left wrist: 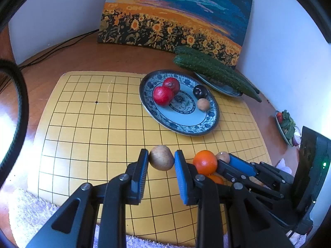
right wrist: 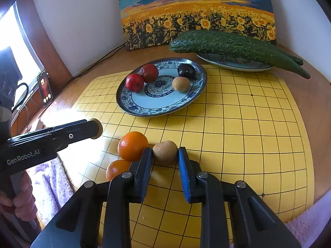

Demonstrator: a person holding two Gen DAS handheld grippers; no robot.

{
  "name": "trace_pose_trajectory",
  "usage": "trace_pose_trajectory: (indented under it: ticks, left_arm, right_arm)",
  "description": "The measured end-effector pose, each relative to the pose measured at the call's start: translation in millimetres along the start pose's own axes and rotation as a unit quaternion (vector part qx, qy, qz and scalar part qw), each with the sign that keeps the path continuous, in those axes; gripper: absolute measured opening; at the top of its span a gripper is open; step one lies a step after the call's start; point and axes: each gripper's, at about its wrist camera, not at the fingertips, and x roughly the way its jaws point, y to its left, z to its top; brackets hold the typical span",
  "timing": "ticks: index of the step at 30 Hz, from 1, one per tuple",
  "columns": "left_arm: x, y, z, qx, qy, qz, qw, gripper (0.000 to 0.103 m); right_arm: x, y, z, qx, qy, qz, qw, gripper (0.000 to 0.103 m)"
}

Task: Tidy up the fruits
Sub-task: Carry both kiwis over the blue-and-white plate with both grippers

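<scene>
My left gripper (left wrist: 161,157) is shut on a small brown fruit (left wrist: 161,157) and holds it above the yellow grid board (left wrist: 93,128); it also shows from the side in the right wrist view (right wrist: 97,128). My right gripper (right wrist: 165,151) is shut on a second brown fruit (right wrist: 165,150) low over the board; it also shows in the left wrist view (left wrist: 224,159). Two oranges (right wrist: 132,145) lie on the board just left of it. The blue-patterned plate (left wrist: 186,124) holds two red fruits (left wrist: 163,95), a dark plum (left wrist: 200,91) and a brown fruit (left wrist: 203,104).
A second plate (right wrist: 233,64) at the back right carries two long cucumbers (right wrist: 238,46). A sunflower painting (left wrist: 175,14) leans on the wall. Cables run along the wooden table at the back left. A phone (right wrist: 44,86) stands at the left. A fluffy cloth (left wrist: 26,210) lies at the front edge.
</scene>
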Motion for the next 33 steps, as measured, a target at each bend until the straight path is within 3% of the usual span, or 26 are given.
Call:
trace_pose_trajectory:
  ticks: [15, 33]
  left_arm:
    - [11, -17, 32, 0.025, -0.011, 0.005, 0.9996, 0.027]
    - [52, -24, 51, 0.030, -0.009, 0.037, 0.9988, 0.027]
  right_arm:
    - [-9, -3, 32, -0.034, -0.010, -0.027, 0.999, 0.027]
    - [14, -27, 70, -0.038, -0.011, -0.053, 0.998, 0.027]
